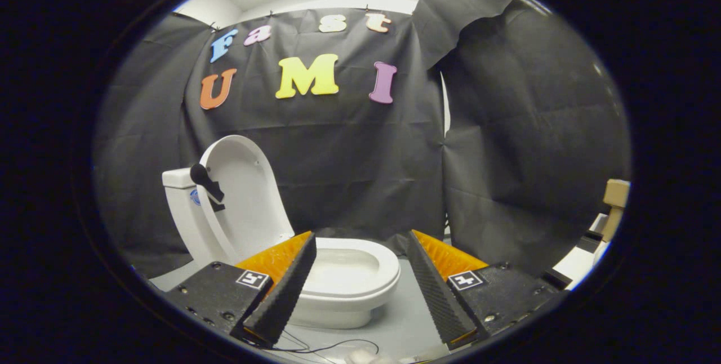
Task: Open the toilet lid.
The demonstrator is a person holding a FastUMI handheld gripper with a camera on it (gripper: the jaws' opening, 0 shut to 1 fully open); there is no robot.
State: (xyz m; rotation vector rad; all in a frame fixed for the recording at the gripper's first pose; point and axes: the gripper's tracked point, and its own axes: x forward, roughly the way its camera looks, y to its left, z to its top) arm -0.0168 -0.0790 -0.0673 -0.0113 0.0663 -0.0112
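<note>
Already raised — white plastic toilet lid (245, 189) upright against white cistern (179, 206), beyond hand-held gripper (360, 291); fingers wide, empty; next move: withdraw.

The gripper (360, 243) was held level and pointed forward, its two fingers (284, 291) spread wide apart, with nothing held between them and neither one touching anything.

We see the left finger (293, 274) covering part of the toilet bowl (360, 274); boxes (611, 206) beyond, possibly cardboard, are cut off.
</note>
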